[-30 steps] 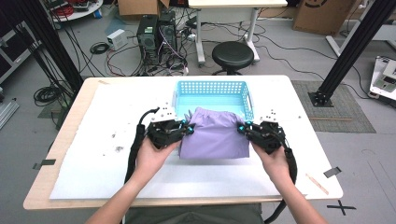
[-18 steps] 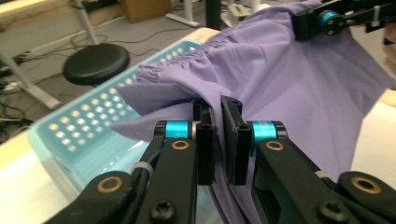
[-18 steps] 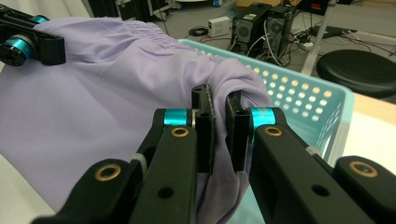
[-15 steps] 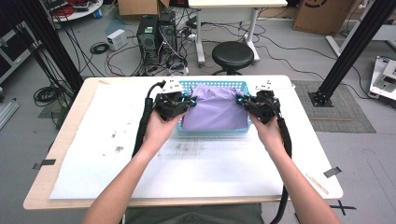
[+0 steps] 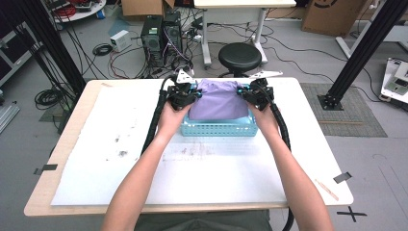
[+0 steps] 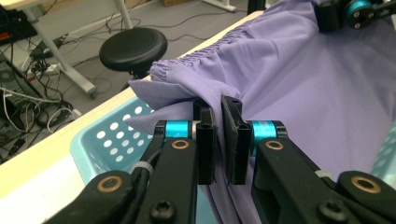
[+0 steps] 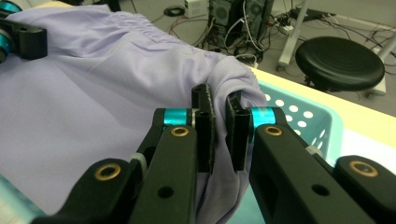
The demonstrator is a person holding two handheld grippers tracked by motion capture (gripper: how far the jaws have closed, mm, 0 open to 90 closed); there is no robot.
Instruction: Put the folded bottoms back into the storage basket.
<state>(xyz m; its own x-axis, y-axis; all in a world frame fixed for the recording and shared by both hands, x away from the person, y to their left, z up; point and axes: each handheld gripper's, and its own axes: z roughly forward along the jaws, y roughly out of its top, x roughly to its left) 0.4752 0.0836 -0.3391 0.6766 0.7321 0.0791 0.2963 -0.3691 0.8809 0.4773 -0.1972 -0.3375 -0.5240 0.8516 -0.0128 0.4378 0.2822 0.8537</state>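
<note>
Both forearms reach far across the tabletop (image 5: 202, 192), the left gripper (image 5: 184, 95) and right gripper (image 5: 255, 94) level with each other. Each one's jaws are nearly closed, pinching a bunched corner of the purple cloth (image 5: 219, 100). The cloth hangs stretched between them over the light blue perforated basket (image 5: 216, 129), smooth, with a gathered hem along its far edge.

This is a lab or robotics workshop. Black metal frame legs (image 5: 365, 45) stand on a bare grey floor, two computer towers (image 5: 162, 38) sit among tangled cables (image 5: 122, 55), and a black stool (image 5: 243, 57) and cardboard boxes (image 5: 329, 14) lie beyond the counter (image 5: 72, 144), which has a white sheet (image 5: 144, 173) taped on.
</note>
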